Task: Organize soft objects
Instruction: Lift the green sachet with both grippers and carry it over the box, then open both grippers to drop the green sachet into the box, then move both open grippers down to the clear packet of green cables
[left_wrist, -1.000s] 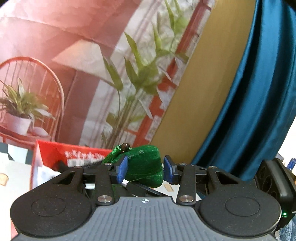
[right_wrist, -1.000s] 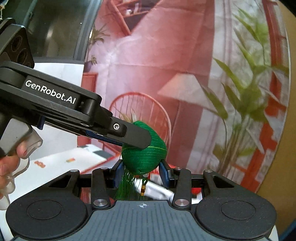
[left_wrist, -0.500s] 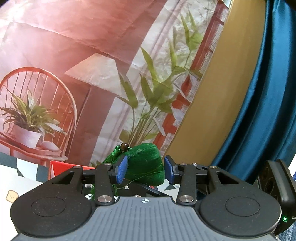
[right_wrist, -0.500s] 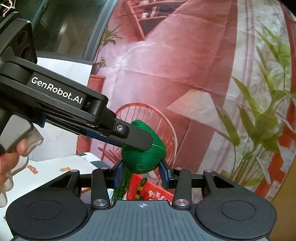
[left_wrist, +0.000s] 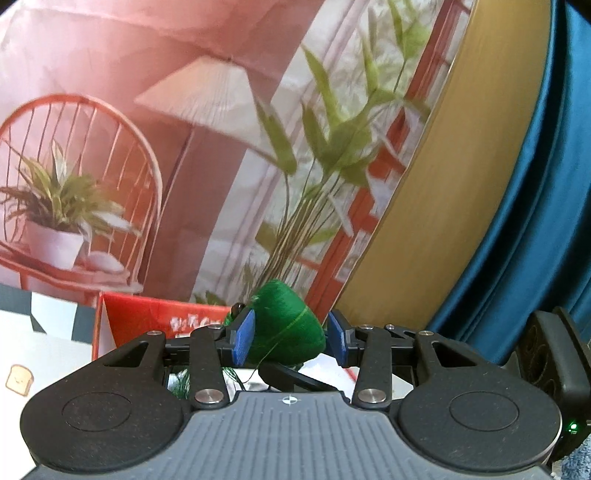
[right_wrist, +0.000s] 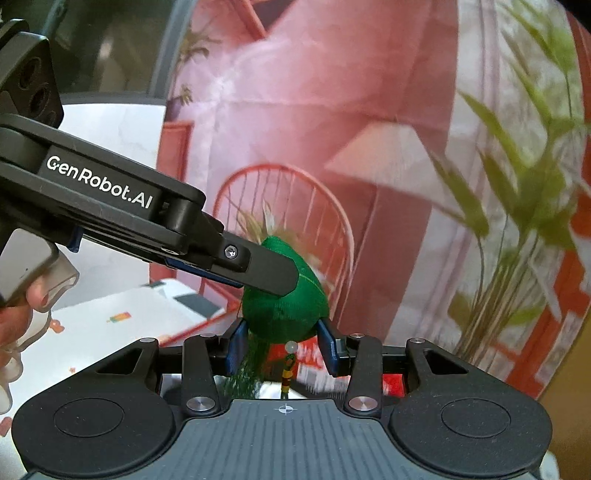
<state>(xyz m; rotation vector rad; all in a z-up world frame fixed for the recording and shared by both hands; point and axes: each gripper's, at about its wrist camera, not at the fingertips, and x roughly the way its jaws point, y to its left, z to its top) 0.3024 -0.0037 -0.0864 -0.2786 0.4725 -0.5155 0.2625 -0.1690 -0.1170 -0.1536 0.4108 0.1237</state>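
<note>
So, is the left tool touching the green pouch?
Touching. The right wrist view shows the left tool with a finger pressed onto the green pouch.

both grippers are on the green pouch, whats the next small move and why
Probably carry the green pouch on toward the red box and lower it in. Both the left gripper and right gripper clamp it, and the box sits just below and ahead.

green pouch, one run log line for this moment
item: green pouch | left tool: shut on it | right tool: shut on it | both hold it in air | red box: behind, below
</note>
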